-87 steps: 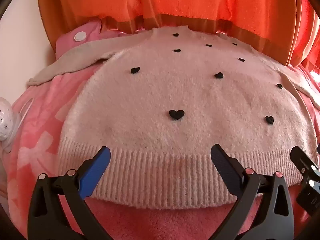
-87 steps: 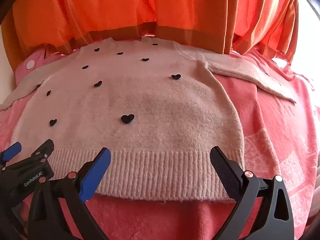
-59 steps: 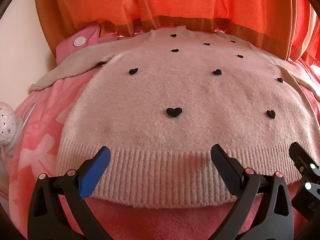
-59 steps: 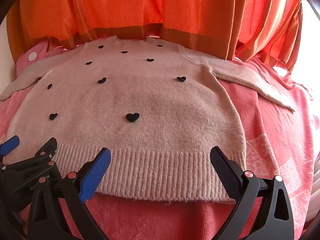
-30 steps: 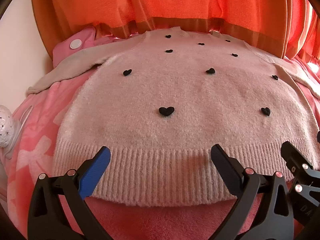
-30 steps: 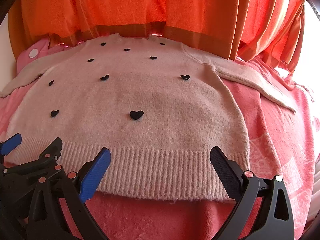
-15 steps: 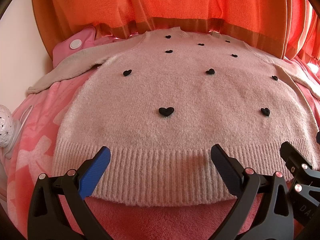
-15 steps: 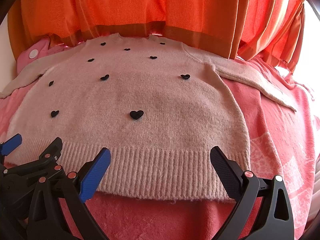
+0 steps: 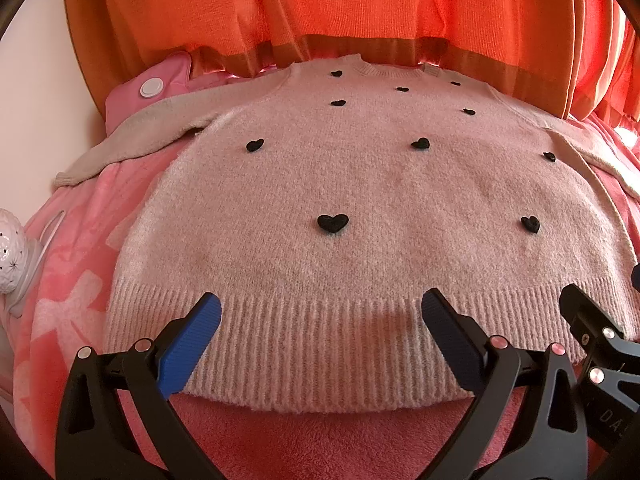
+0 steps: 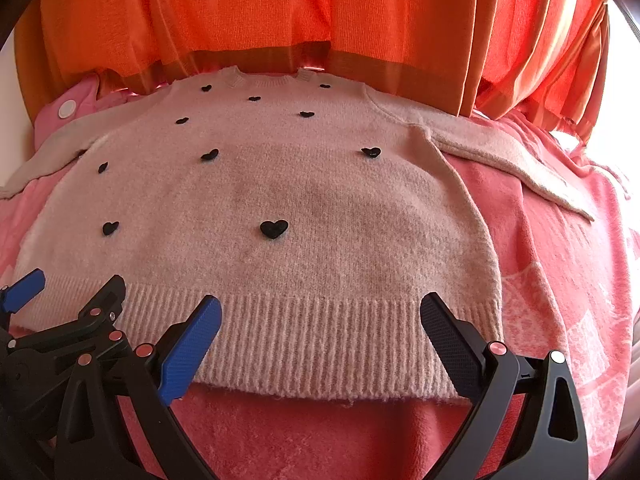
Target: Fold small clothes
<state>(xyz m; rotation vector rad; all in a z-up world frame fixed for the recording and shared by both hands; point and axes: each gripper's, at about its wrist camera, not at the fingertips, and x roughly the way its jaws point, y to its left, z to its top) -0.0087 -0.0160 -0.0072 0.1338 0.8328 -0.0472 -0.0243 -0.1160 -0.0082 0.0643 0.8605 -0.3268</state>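
Note:
A small pale pink knit sweater [image 9: 360, 192] with black hearts lies flat and face up on a pink blanket [image 9: 68, 280], sleeves spread to both sides. It also shows in the right wrist view [image 10: 304, 208]. My left gripper [image 9: 320, 320] is open over the ribbed hem [image 9: 320, 344], left of centre. My right gripper [image 10: 320, 320] is open over the hem's right part, near the right corner. Both are empty. Each gripper's side shows in the other's view.
Orange curtains [image 9: 320, 12] hang right behind the sweater's neck. A pink cushion with a white button [image 9: 154, 86] lies at the back left. A white patterned object [image 9: 10, 244] sits at the left edge. The right sleeve [image 10: 520, 160] stretches across the blanket [image 10: 560, 280].
Both grippers have drifted slightly, so the sweater sits a bit lower and more centred in view. The sweater has not moved and both grippers stay open.

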